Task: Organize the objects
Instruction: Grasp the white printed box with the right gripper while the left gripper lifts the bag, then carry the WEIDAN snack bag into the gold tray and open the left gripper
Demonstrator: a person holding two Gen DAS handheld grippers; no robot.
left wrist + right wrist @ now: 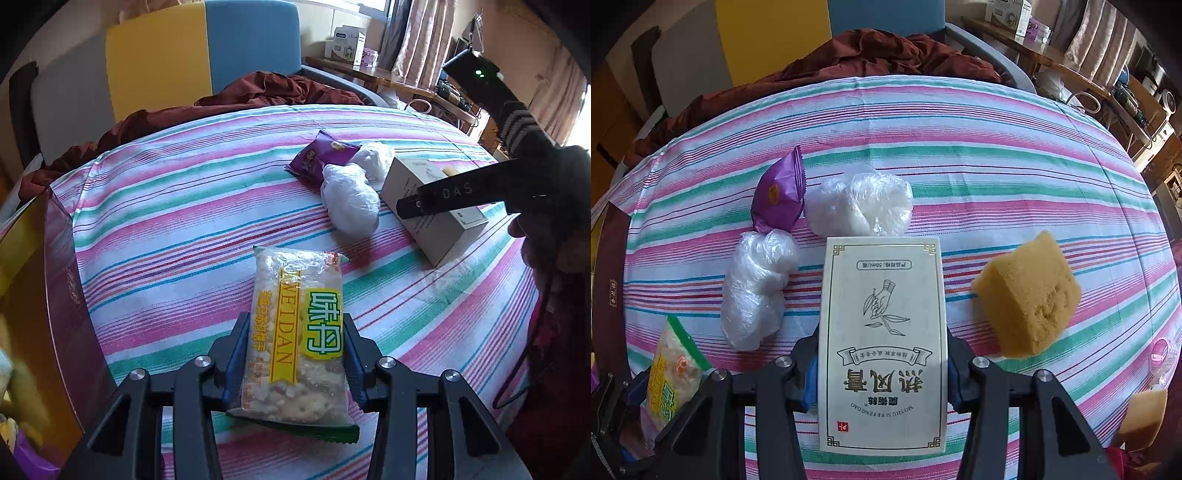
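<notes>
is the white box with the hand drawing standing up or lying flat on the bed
Lying flat. The white box rests on its broad back on the striped sheet, printed face up, between the pads of the right hand-held gripper.

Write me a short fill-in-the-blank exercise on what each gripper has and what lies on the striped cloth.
1. The left gripper is shut on a clear packet of ____.
2. The right gripper is shut on a white ____ printed with a hand and a leafy sprig.
3. The yellow sponge lies to the ____ of that item in the right wrist view.
4. The snack pouch beyond the plastic-wrapped bundle is coloured ____.

Missing words: crackers; box; right; purple
</notes>
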